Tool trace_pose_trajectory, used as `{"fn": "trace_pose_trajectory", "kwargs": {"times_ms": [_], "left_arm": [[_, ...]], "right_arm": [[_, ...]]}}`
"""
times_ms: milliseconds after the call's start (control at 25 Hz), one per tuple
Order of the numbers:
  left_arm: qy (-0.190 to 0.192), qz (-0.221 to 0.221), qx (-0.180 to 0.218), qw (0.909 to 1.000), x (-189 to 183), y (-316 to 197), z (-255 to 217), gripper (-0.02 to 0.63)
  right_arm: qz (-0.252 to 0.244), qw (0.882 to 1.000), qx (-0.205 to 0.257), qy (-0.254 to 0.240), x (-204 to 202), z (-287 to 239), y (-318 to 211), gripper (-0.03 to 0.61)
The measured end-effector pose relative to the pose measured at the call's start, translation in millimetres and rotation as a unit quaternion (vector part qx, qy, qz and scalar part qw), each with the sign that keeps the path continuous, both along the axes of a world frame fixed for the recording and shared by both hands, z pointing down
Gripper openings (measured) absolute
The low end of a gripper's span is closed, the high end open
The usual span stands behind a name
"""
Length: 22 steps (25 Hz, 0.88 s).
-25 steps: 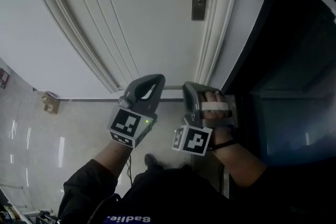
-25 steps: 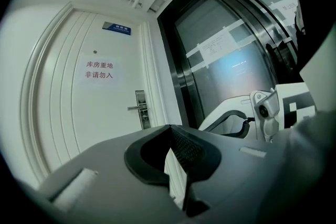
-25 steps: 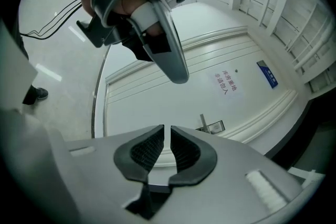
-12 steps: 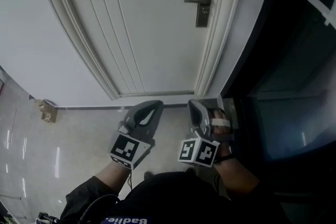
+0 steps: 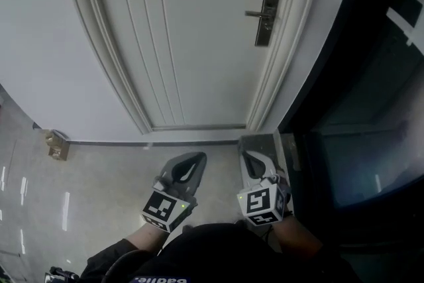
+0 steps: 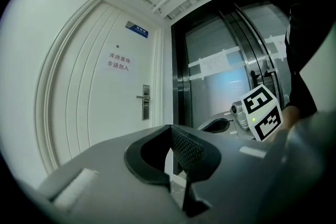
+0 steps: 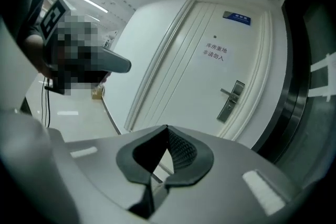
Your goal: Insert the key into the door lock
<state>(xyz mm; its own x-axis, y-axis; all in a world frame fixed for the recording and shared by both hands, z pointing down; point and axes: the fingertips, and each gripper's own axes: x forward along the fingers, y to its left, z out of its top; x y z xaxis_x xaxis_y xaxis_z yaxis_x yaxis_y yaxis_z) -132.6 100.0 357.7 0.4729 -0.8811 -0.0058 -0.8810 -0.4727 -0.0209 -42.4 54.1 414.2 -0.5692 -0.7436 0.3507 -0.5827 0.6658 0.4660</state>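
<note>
The left grey plastic gripper (image 5: 197, 157) and right grey plastic gripper (image 5: 250, 155), at 6 o'clock, have jaws closed on nothing. The silver rectangular door lock (image 5: 267, 16) sits at 1 o'clock on the white panelled door (image 5: 199, 50); its keyhole is too small to see.

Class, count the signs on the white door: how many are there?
2. A blue plate near the top of the door; a paper notice with red print just below it. None seems hidden.

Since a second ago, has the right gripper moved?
Yes. The right gripper has drawn back from the door's bottom edge, downward in the head view.
</note>
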Motion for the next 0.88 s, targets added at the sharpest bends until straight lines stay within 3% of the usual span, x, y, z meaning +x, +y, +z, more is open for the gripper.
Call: {"fn": "trace_pose_trajectory", "kwargs": {"times_ms": [160,320,480,880], "left_arm": [[0.01,0.01,-0.015,0.9998,10,5,22,0.02],[0.012,0.016,-0.027,0.9994,19,8,37,0.02],[0.014,0.026,-0.028,0.9992,31,15,50,0.02],[0.015,0.037,-0.034,0.9986,43,21,57,0.02]], "right_arm": [[-0.016,0.996,-0.033,-0.084,-14,8,22,0.003],[-0.007,0.965,-0.149,-0.215,-13,23,34,0.002],[-0.021,0.945,-0.141,-0.294,-13,14,46,0.002],[-0.037,0.942,-0.134,-0.307,-13,14,49,0.002]]}}
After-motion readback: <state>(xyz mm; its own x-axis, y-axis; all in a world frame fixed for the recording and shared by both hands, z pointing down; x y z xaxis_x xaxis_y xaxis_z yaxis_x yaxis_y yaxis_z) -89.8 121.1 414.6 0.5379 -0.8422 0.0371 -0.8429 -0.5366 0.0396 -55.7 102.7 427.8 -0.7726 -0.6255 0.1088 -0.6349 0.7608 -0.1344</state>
